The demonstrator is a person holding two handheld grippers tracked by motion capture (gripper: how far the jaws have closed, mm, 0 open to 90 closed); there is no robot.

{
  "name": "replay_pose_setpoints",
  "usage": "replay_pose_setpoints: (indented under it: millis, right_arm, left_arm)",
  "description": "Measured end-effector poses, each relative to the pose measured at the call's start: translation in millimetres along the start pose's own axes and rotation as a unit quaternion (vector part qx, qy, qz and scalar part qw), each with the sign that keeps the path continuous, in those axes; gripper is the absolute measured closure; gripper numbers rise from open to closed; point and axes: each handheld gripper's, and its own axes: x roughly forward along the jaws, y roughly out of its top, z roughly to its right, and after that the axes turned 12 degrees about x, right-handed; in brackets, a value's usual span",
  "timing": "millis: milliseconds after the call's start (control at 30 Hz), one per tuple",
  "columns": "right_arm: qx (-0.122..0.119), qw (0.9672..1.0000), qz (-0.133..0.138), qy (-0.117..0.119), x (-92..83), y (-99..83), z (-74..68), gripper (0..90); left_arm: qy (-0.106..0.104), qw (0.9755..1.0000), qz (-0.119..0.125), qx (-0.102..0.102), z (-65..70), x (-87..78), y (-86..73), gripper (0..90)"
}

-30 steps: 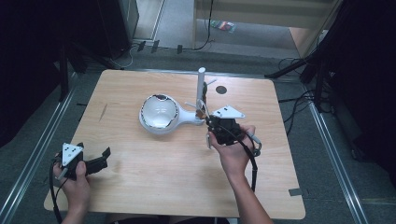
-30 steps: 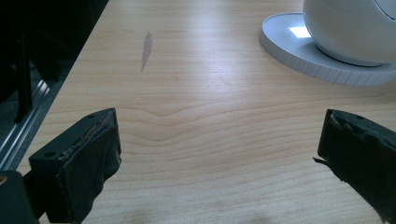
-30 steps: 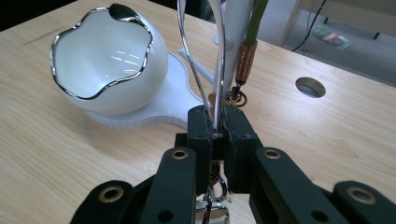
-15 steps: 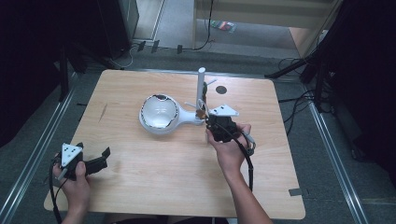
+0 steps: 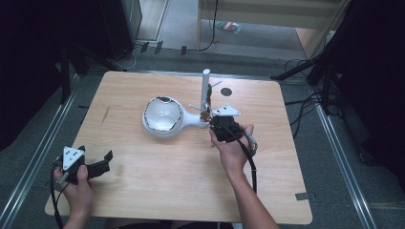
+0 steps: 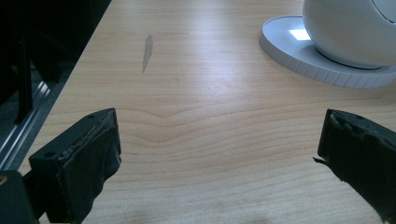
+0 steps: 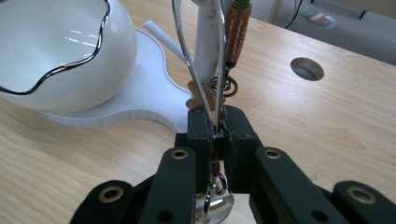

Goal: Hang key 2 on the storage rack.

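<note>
A white jewellery stand (image 5: 165,117) sits mid-table: a bowl with a dark wavy rim (image 7: 56,51), a flat base (image 7: 140,88) and an upright post (image 5: 206,88). My right gripper (image 5: 208,117) is at the foot of the post, shut on a thin silver wire loop (image 7: 187,56). The loop rises between the jaws beside an orange beaded charm (image 7: 237,32). A small ring (image 7: 227,87) hangs by the post (image 7: 208,42). My left gripper (image 5: 106,161) rests at the table's near left, open with nothing between its jaws (image 6: 219,154). Ahead of it is the stand's base (image 6: 322,65).
The wooden table (image 5: 157,191) has a round cable hole (image 5: 226,91) behind the stand and a dark streak (image 6: 148,49) on its left part. Metal rails (image 5: 38,157) run along both sides, with dark equipment and cables beyond.
My right gripper has sunk a little and edged closer to the post's foot, still shut on the wire loop. The left gripper has stayed where it was.
</note>
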Motion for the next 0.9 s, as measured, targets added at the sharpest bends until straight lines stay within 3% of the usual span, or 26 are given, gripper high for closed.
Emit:
replay_pose_setpoints:
  millis: [233, 300, 333, 367, 400, 467, 533, 633, 833, 900]
  right_arm:
    - [0.001, 0.9999, -0.012, 0.000, 9.2, 0.5, 5.1, 82.9]
    - [0.002, 0.9999, -0.011, 0.002, 10.3, 0.0, 7.5, 78.4]
    - [0.004, 0.9999, -0.010, 0.009, 10.4, 0.2, 10.0, 70.6]
    - [0.004, 0.9999, -0.010, 0.009, 10.4, 0.2, 10.0, 70.6]
    - [-0.001, 0.9999, -0.002, 0.014, 10.4, -0.2, 12.2, 62.3]
    - [-0.002, 0.9999, 0.000, 0.014, 10.5, -0.5, 12.7, 59.6]
    - [-0.010, 0.9998, 0.004, 0.017, 10.4, -2.1, 14.7, 50.7]
    - [-0.020, 0.9996, 0.015, 0.016, 9.5, -4.0, 16.7, 46.4]
    - [-0.017, 0.9983, 0.012, 0.055, 0.2, -9.1, 23.7, 41.9]
    - [-0.016, 0.9985, 0.018, 0.048, -3.6, -12.3, 24.7, 36.6]
  left_arm:
    - [0.001, 1.0000, -0.002, 0.003, 0.3, 0.1, 0.1, 0.0]
    - [0.002, 1.0000, -0.002, 0.004, 0.7, 0.1, 0.2, 0.0]
    - [0.001, 1.0000, -0.002, 0.003, 0.7, 0.2, 0.2, 0.0]
    - [0.001, 1.0000, -0.002, 0.003, 0.7, 0.2, 0.2, 0.0]
    - [0.001, 1.0000, 0.000, 0.002, 0.5, 0.1, 0.0, 0.0]
    - [0.001, 1.0000, 0.000, 0.002, 0.4, 0.0, 0.0, 0.0]
    - [-0.001, 1.0000, 0.000, 0.000, 0.1, 0.0, 0.0, 0.0]
    - [-0.001, 1.0000, -0.002, 0.000, -0.1, 0.3, 0.2, 0.0]
    - [-0.003, 1.0000, -0.003, -0.006, -1.4, 0.9, 0.1, 0.0]
    - [-0.003, 0.9999, -0.001, -0.011, -2.5, 1.3, 0.0, 0.0]
